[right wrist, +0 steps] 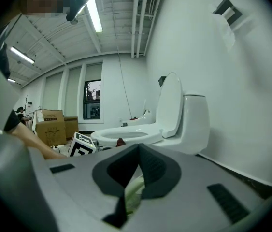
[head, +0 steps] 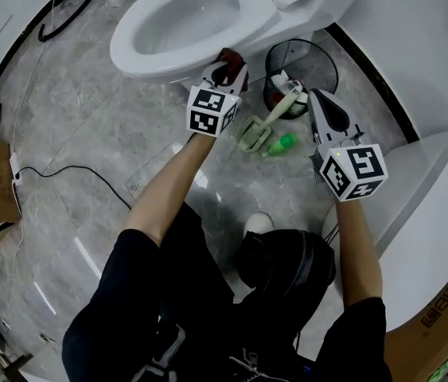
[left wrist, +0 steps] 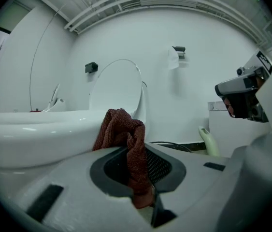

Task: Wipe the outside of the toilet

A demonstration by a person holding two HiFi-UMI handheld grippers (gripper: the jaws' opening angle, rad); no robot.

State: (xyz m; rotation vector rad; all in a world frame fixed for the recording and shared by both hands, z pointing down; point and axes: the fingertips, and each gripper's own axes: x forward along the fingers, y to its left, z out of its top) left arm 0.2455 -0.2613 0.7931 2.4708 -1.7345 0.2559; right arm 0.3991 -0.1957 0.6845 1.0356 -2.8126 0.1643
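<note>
Left gripper: I have the left gripper (head: 222, 76) clenched on a rust-red cloth (head: 229, 59). It pinches one fold, so the bunched end stands proud of the tips and is free to rub.
Cloth: it sits low at the near outer wall of the toilet (head: 132, 50), tucked under the seat rim. It is against the porcelain or just beside it; I cannot confirm contact.
Right gripper: the right gripper (head: 319, 98) has its jaws drawn together. It hangs to the right, well apart from the bowl, and I judge it parked out of the cloth's way. A pale green sliver shows in the slit between the jaws. I take that for the brush lying below, not something gripped, but I cannot be sure.
Toilet: the lid is raised and the seat is down. The bowl shows plain white, and I can make out nothing in it.
Bin: a black mesh bin (head: 331, 58) stands right of the toilet base, by the wall. It holds a pale item with dark and red print, too small to name.
Brush: the pale green brush (head: 254, 134) has its head on the floor, and its handle leans up toward the bin's near rim.
Bottle: a green bottle (head: 284, 143) lies on its side just right of the brush head, outside the bin.
</note>
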